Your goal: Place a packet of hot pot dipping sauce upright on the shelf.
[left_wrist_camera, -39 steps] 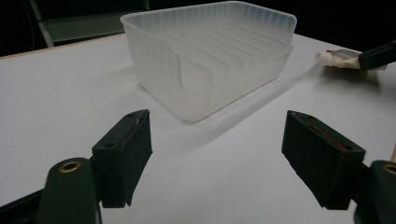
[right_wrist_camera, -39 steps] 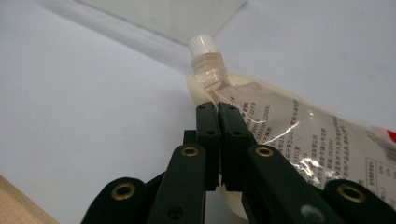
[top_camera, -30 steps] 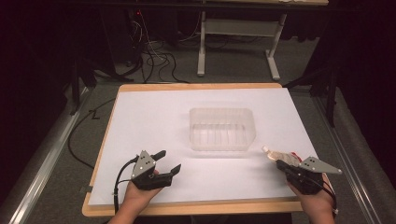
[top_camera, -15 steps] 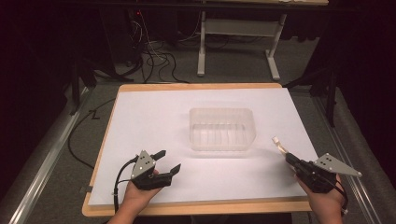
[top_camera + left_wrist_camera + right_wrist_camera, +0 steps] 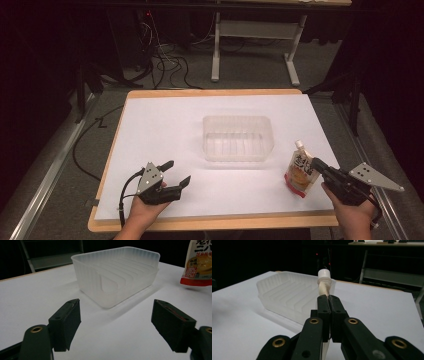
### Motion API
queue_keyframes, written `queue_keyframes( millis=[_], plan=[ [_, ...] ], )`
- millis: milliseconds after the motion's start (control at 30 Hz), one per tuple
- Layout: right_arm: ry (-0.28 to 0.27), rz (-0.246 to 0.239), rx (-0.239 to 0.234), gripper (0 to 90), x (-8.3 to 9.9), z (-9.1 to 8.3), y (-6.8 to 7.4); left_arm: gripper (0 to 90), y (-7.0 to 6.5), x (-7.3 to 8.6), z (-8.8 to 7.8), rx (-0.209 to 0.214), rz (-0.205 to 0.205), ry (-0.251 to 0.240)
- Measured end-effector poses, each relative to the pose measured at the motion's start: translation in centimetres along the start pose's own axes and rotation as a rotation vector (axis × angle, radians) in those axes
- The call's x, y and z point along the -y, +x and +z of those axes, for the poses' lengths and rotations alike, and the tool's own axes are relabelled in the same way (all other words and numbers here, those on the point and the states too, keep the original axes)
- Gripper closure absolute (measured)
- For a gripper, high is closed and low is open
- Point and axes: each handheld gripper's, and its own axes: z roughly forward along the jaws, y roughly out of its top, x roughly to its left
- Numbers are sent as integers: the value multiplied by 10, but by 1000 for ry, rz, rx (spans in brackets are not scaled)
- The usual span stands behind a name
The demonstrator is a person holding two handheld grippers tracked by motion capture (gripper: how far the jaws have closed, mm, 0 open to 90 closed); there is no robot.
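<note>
**Spouted pouch held upright beside a clear tray**

Dark floor with loose cables and a white desk frame (image 5: 252, 47) surrounds the wooden table (image 5: 210, 222), whose top is covered by a white sheet (image 5: 165, 130). At the sheet's centre stands a translucent ribbed plastic tray (image 5: 238, 138), open side up and holding nothing.

Right of the tray, near the sheet's right edge, a spouted drink pouch (image 5: 301, 169) with orange-and-red print stands upright, its lower edge close to the sheet; whether it touches cannot be told. The right gripper (image 5: 316, 164) has its jaws closed on the pouch's side edge; in the right gripper view the flat film passes between the pressed-together pads, and the white screw cap (image 5: 323, 273) rises above them.

The left gripper (image 5: 177, 172) rests low at the near left of the sheet, jaws spread wide with nothing between them, facing the tray.

Handling, as judged: the pouch is light, soft-walled and smooth, likely to sag or swing below a pinch. The sealed edge or the stiff neck under the cap offers the firmest hold; the filled belly would deform.
</note>
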Motion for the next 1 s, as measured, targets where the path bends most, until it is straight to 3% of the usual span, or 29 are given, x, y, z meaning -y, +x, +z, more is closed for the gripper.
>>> queue_keyframes(
  millis=[200,367,500,1000],
  plan=[
    [-63,10,3,895,-4,3,3,241,1,2,-4,-9,2,1],
    [-60,32,27,895,-2,14,-3,242,2,2,-7,-11,3,4],
    [-20,46,33,894,7,22,-8,243,2,2,-7,-11,2,3],
    [-19,14,49,882,17,8,-4,244,0,2,-7,0,23,10]
  ],
)
